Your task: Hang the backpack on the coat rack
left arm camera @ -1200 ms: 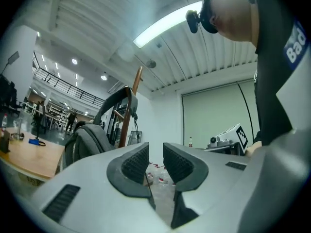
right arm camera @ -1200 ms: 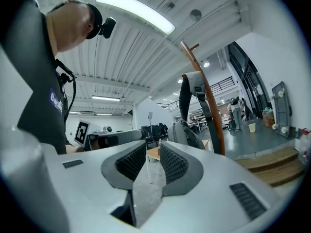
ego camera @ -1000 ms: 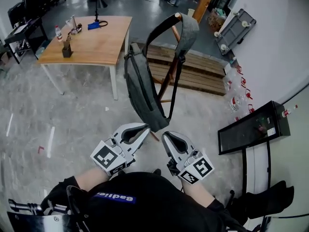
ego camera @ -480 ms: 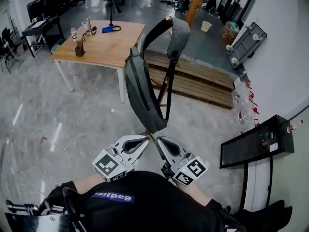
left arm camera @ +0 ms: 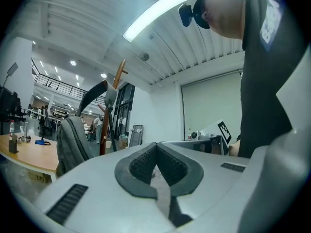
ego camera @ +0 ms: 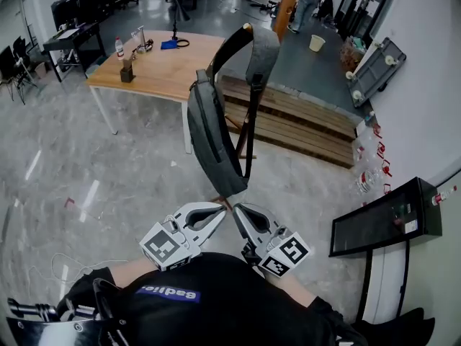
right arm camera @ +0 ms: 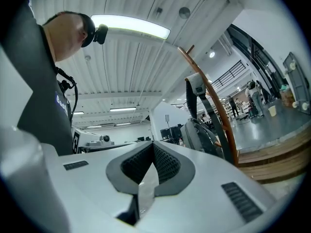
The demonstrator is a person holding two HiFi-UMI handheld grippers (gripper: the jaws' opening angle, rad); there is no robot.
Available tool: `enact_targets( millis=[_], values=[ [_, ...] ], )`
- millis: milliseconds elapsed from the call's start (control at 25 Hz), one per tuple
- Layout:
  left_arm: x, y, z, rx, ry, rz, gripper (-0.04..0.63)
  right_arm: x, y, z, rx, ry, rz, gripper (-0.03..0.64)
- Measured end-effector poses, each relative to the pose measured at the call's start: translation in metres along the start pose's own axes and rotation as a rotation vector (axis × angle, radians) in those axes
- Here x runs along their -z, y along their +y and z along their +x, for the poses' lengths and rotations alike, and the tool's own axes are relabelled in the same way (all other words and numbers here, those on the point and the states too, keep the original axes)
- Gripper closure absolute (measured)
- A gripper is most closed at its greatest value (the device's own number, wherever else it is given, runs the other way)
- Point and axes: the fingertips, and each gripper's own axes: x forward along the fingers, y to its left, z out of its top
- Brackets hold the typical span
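A grey backpack (ego camera: 212,139) hangs by its shoulder strap (ego camera: 258,49) from the top of a wooden coat rack (ego camera: 244,130), clear of the floor. Both grippers sit just below its lower end, close to my body and apart from it. The left gripper (ego camera: 222,209) is shut with nothing between its pads, and so is the right gripper (ego camera: 236,209). In the left gripper view the backpack (left arm camera: 73,140) and rack (left arm camera: 117,86) show to the left, beyond the shut left gripper (left arm camera: 156,145). The right gripper view has the backpack (right arm camera: 201,135) and rack (right arm camera: 214,101) to the right of the shut right gripper (right arm camera: 153,144).
A wooden table (ego camera: 169,71) with a bottle and small items stands at the back left. A wooden pallet platform (ego camera: 306,121) lies behind the rack. A black cabinet (ego camera: 382,218) stands by the white wall on the right, and a tipped cart (ego camera: 371,56) is further back.
Both grippers have drawn back from the backpack's lower end toward my body. The backpack stays hanging on the rack. The head view has shifted a little.
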Motion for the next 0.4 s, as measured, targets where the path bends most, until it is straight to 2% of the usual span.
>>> enact_targets(
  millis=[400],
  values=[
    [-0.0038, -0.0004, -0.0047, 0.002, 0.004, 0.006, 0.588, 0.0003, 0.0038, 0.0012, 0.001, 0.007, 0.010, 0.611]
  ],
)
